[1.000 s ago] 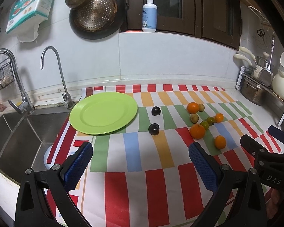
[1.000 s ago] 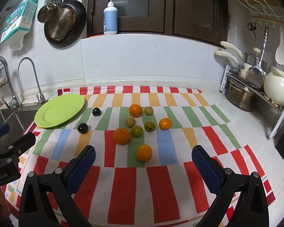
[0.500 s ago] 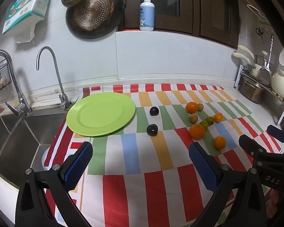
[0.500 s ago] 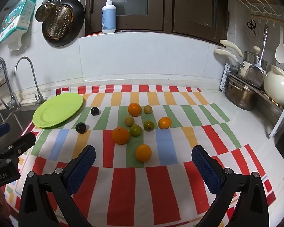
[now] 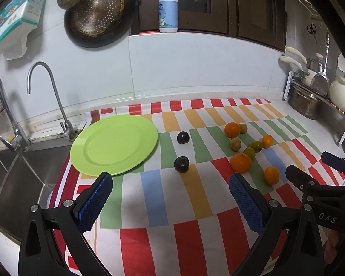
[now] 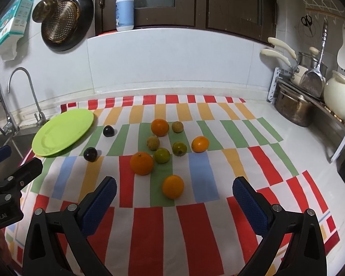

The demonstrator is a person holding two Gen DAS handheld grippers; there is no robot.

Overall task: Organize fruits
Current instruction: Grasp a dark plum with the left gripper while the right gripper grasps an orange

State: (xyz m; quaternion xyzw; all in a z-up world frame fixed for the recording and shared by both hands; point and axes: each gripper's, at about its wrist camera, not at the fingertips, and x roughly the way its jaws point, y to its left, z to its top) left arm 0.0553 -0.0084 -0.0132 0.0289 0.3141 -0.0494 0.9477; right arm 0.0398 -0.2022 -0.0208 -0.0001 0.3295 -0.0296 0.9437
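While both claws hang over the near edge of the striped cloth [image 6: 195, 232] with nothing between their blue pads, every fruit lies loose on the surface and the green plate [image 5: 113, 143] is bare. The right claw [image 6: 173, 199] is spread wide at the bottom of its frame, and the left claw [image 5: 170, 196] stands equally wide at the bottom of its own.

Nearest the right claw, at lower centre of the right-wrist frame, sits a small orange [image 6: 173, 186], round and firm; it should tolerate a moderate squeeze across its widest girth, though its smooth skin and ball shape mean it may roll away if a pad nudges it first. Just above and left of it is a large orange [image 6: 141, 163], likely the heaviest piece, wanting a grip square across the middle. Two green citrus [image 6: 162, 155] [image 6: 179, 148] sit close beside each other at mid-frame, with another small orange [image 6: 200, 144] to their right; the crowding leaves little room for a pad to slip between them. Two small brownish fruits [image 6: 153, 143] [image 6: 177, 127] look light and possibly thin-shelled, so a gentle close seems wise. A second large orange [image 6: 159, 127] sits farthest in the cluster.

Left of the cluster, two dark plums [image 5: 181, 164] [image 5: 183, 137] lie apart from the rest, just right of the plate in the left-wrist frame. They look glossy and probably softer, prone to bruising and slipping; a light hold across the middle suits them.

At the upper left of the cloth, the plate lies flat beside the sink [image 5: 13, 172].
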